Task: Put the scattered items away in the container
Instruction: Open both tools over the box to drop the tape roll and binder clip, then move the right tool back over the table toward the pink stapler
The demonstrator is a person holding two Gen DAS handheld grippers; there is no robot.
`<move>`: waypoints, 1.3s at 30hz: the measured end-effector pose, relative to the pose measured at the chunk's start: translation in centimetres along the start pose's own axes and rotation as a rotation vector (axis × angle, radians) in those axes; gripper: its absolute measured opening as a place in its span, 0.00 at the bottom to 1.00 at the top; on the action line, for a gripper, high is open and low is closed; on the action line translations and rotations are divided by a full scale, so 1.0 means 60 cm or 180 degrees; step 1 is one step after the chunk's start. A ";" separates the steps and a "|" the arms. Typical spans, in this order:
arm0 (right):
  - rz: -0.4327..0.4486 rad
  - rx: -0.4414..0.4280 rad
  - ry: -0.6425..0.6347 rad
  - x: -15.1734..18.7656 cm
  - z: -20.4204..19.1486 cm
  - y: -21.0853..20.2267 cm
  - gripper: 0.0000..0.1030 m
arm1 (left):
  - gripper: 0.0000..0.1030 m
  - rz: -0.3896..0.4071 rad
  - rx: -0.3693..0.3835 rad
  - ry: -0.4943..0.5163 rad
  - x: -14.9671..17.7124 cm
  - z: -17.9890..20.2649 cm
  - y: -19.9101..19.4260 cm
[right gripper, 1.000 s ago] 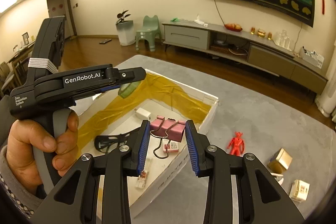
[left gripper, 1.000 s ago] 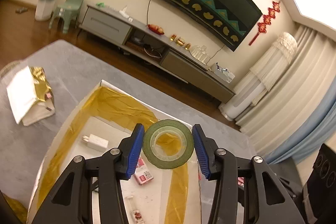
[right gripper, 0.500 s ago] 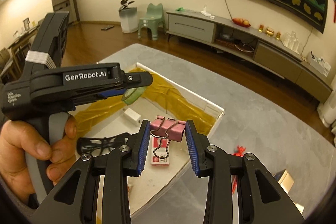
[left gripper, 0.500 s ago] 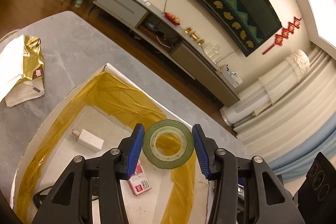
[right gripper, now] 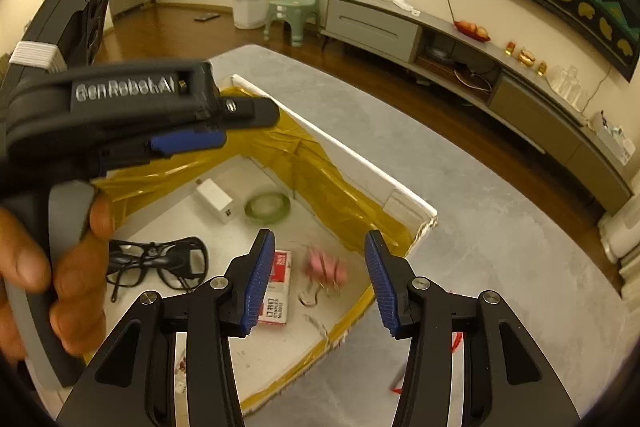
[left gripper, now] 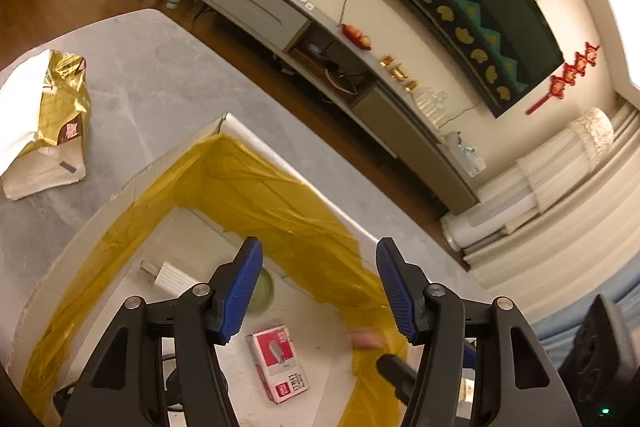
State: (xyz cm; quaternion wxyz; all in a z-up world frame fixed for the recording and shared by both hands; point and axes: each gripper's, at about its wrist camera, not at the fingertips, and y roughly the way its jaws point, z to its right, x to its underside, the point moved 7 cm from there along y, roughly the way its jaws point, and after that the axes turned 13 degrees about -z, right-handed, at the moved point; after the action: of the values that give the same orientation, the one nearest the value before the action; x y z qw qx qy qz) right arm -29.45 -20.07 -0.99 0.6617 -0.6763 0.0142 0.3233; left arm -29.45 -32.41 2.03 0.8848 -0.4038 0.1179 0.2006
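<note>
Box [right gripper: 408, 197] holds staples packet [right gripper: 276, 291]; handle reads "GenRobot.AI" [right gripper: 124, 91].

Both wrist cameras look down, from close above, into the same open box [left gripper: 224, 123] [right gripper: 340, 147]; the right view also shows the left gripper [right gripper: 224, 125] from the side.

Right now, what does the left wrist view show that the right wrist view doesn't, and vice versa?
Left wrist only: the gold bag lying on the grey mat outside the box.
Right wrist only: the glasses in the box, and the hand holding the left gripper.
Both: the box, with the tape roll, charger, staples pack and blurred pink clip inside. Each view shows its own jaws open and empty.
</note>
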 end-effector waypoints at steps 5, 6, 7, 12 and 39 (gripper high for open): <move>0.0118 -0.0145 0.0216 0.018 0.025 -0.032 0.49 | 0.58 0.0147 0.0063 -0.0024 -0.011 -0.007 -0.039; 0.0129 -0.0179 0.0253 0.021 0.029 -0.037 0.49 | 0.58 0.0168 0.0073 -0.0036 -0.014 -0.009 -0.045; 0.0140 -0.0221 0.0286 0.026 0.033 -0.043 0.49 | 0.58 0.0202 0.0079 -0.0049 -0.016 -0.011 -0.054; 0.0181 -0.0376 0.0375 0.052 0.035 -0.070 0.49 | 0.58 0.0300 0.0087 -0.0087 -0.022 -0.016 -0.076; 0.0236 -0.0930 0.0409 0.222 -0.023 -0.149 0.49 | 0.58 -0.0002 0.0053 0.0847 0.093 0.131 -0.103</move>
State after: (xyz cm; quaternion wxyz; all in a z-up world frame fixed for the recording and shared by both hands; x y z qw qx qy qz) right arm -14.34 -14.76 0.73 0.5416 -0.7837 0.0343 0.3022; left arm -21.32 -28.66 9.18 0.8647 -0.4195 0.2358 0.1440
